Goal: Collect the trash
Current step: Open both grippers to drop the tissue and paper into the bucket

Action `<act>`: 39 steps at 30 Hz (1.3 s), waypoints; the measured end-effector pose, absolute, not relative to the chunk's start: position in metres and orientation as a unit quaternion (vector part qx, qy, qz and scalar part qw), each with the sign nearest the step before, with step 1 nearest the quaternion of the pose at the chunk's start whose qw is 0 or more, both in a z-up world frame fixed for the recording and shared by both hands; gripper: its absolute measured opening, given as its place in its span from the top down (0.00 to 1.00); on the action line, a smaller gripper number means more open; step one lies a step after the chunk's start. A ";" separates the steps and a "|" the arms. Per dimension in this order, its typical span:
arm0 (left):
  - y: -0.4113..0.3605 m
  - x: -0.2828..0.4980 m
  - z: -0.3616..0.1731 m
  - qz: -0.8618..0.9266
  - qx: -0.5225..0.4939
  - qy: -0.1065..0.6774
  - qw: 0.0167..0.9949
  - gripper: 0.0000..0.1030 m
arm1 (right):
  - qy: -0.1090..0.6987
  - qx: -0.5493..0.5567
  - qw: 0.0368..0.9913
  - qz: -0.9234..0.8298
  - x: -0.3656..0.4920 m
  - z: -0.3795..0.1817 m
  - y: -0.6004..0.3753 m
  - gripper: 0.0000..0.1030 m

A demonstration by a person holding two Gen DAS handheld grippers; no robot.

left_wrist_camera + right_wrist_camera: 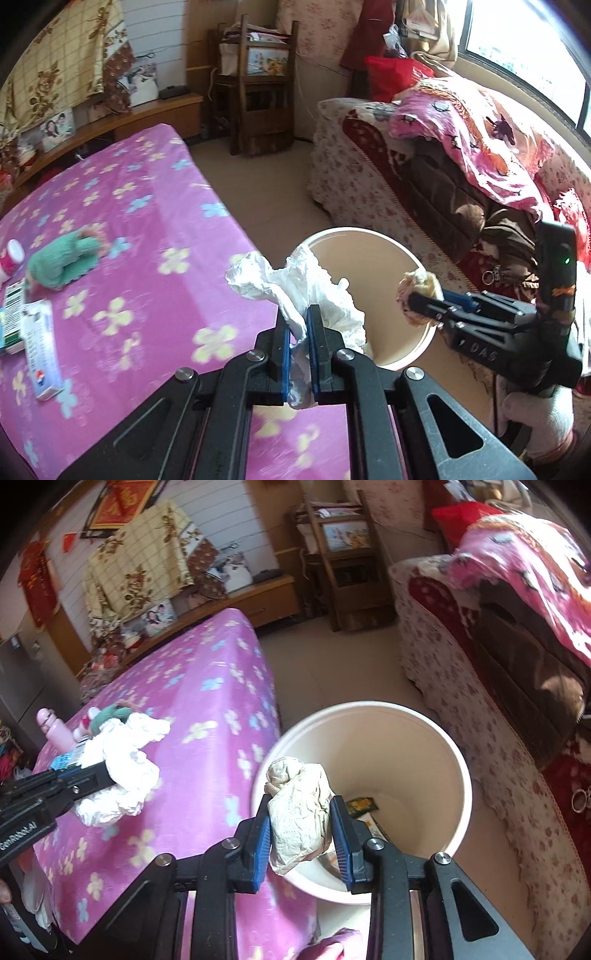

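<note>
My left gripper [299, 314] is shut on a crumpled white tissue [295, 284] and holds it over the table edge, beside the rim of the cream bin [421, 266]. In the right wrist view the left gripper [107, 775] shows with the white tissue [122, 768] over the pink cloth. My right gripper [301, 812] is shut on a beige crumpled paper wad [299, 812], held above the near rim of the bin [458, 760]. The right gripper [410, 299] with its wad [421, 284] shows over the bin's right rim. Wrappers [364, 805] lie at the bin's bottom.
The table wears a pink flowered cloth [155, 236]. On it lie a green knitted item [62, 262], a white-capped bottle [11, 258] and boxes [40, 343]. A flowered sofa [369, 192] with blankets stands right of the bin. Wooden chairs [258, 92] stand behind.
</note>
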State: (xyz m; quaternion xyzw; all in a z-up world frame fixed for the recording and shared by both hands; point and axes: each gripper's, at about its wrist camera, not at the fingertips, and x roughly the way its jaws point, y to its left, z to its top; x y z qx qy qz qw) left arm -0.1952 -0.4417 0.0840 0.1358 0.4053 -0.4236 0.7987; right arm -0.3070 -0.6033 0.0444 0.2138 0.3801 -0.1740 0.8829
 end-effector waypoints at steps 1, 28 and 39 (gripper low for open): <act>-0.449 -0.195 0.082 -0.427 0.135 0.407 0.796 0.91 | 0.381 0.217 0.881 -0.178 -0.308 0.042 -0.608 0.67; -0.435 -0.181 0.073 -0.408 0.119 0.406 0.809 0.51 | 0.381 0.235 0.872 -0.197 -0.304 0.036 -0.610 0.25; -0.397 -0.171 0.076 -0.372 0.117 0.398 0.830 0.51 | 0.381 0.214 0.882 -0.178 -0.288 0.051 -0.575 0.25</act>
